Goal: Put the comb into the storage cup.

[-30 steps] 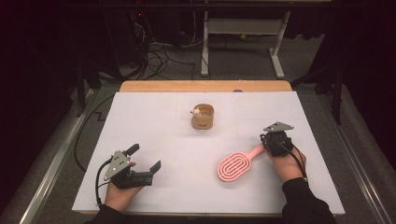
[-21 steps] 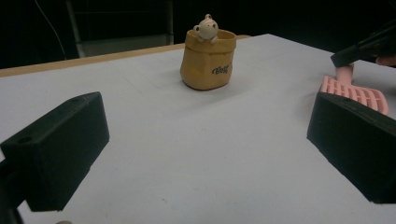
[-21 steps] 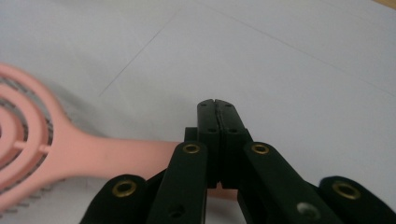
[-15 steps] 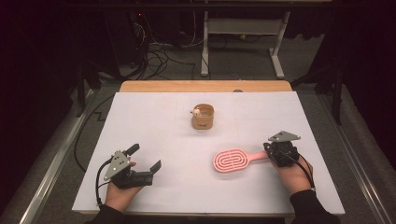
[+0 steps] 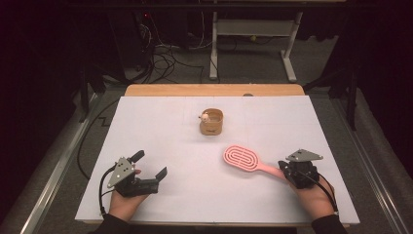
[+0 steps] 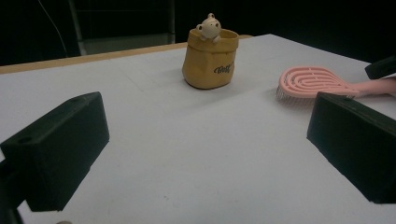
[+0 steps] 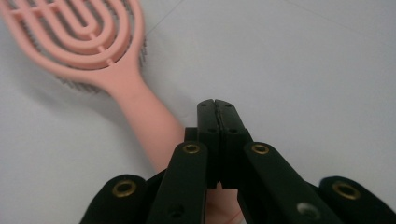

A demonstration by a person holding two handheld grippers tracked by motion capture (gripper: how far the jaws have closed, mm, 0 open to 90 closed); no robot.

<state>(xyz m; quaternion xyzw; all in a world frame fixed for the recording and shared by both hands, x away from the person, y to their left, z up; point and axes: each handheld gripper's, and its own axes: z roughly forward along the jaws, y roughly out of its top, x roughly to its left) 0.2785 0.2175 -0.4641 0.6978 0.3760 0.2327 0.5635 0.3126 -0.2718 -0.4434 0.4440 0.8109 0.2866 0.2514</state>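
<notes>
A: Right claw (image 5: pixel 283 168), lower right of the high view. How do the jaws stand?

B: Pressed together, no gap between the tips in the right gripper view (image 7: pixel 217 105). The pink brush (image 5: pixel 242 158) has its handle running under the claw there, low and left of the closed tips. Whether the handle is pinched further back I cannot tell; the tips themselves hold nothing.

A: And the brush itself?

B: Lies flat on the white table (image 5: pixel 175 126), right of centre in the high view, oval head toward the upper left, handle slanting down-right to the right claw. In the right gripper view the head (image 7: pixel 88 35) fills the upper left corner, bristles down on the table.

A: Left claw (image 5: pixel 150 163)?

B: Lower left of the high view, held in a hand (image 5: pixel 124 202) resting on the table. Jaws spread wide, nothing between them. The left gripper view shows bare table between the two black jaws.

A: Anything else on the table?

B: A small tan pot (image 5: pixel 211 122) with a pale figure on its rim, upper centre, well apart from both claws and near the brush head. Left gripper view has it at top centre (image 6: pixel 208 60), the brush (image 6: pixel 313 81) to its right.
</notes>
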